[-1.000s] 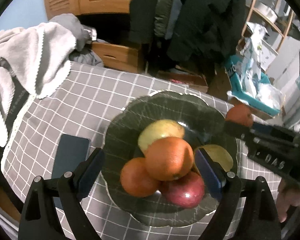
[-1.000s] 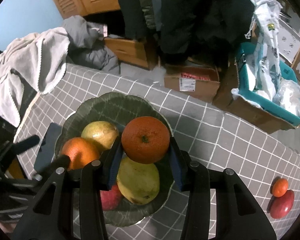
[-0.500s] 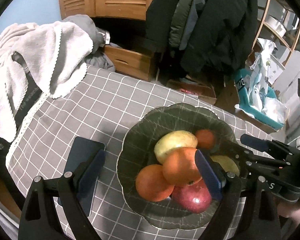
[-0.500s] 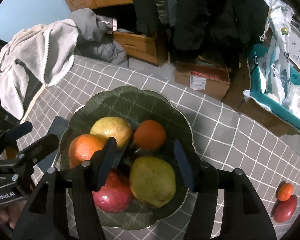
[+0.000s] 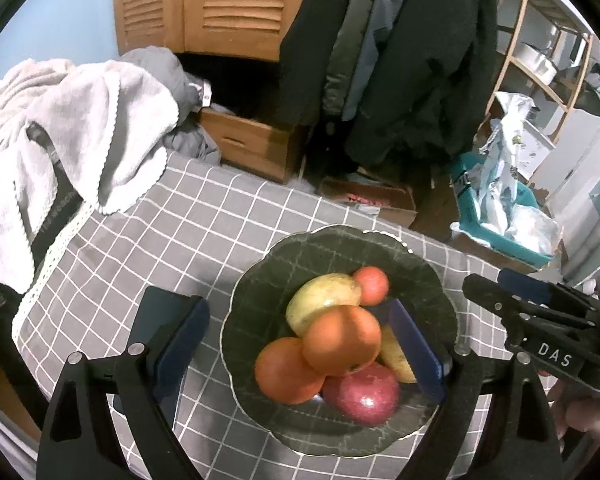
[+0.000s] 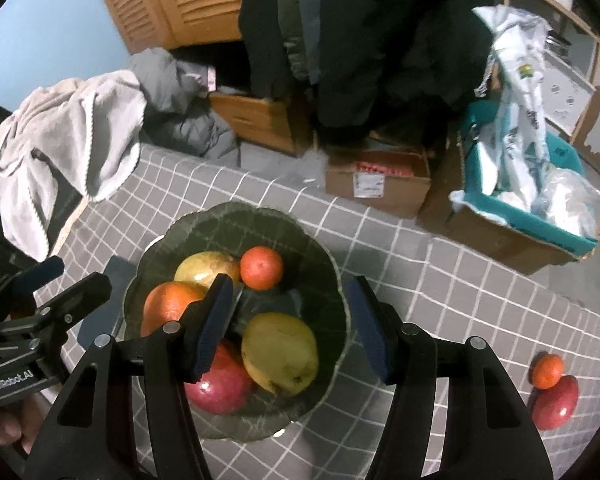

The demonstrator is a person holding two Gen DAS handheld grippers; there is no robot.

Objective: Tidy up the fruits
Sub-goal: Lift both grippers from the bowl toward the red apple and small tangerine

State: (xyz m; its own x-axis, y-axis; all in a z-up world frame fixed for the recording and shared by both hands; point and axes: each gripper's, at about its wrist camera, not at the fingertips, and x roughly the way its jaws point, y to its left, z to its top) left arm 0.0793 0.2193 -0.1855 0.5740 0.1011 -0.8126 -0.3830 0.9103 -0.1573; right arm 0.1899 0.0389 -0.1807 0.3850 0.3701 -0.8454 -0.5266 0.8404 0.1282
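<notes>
A dark green scalloped bowl (image 6: pixel 332 268) sits on the grey checked tablecloth (image 6: pixel 440 280) and holds the gathered fruit: a small tangerine (image 6: pixel 261 267) toward the far side, a yellow-green pear (image 6: pixel 206 269) beside it, a large orange (image 6: pixel 168 307), a second pear (image 6: pixel 279 353) nearer the camera, and a red apple (image 6: pixel 216 384) at the near edge. The left wrist view shows one more orange (image 5: pixel 288 370) low in the pile beside the apple. Well apart, at the right edge of the cloth, another small tangerine (image 6: pixel 546 370) rests touching a red apple (image 6: pixel 556 402).

The right gripper (image 6: pixel 290 328) hangs above the bowl with its blue pads apart and nothing between them; its jaws have just been opening, and the tangerine lies free in the bowl beyond them. The left gripper (image 5: pixel 300 344) stands wide, one pad over the bowl's right side, the other outside the rim above a dark blue flat object (image 5: pixel 156 312) on the cloth; it grips nothing.

Readable writing: "DAS" in white on the right gripper's body in the left view, and "GenRobot.AI" on the left gripper's body in the right view.

Beyond the table: a pale towel (image 5: pixel 80 132) draped at the left corner, a cardboard box (image 6: pixel 376 182) with a white label too small to read, a teal-lined box (image 6: pixel 540 216) of plastic bags, hanging dark coats (image 5: pixel 412 60), and a louvred wooden cabinet (image 5: pixel 220 0).
</notes>
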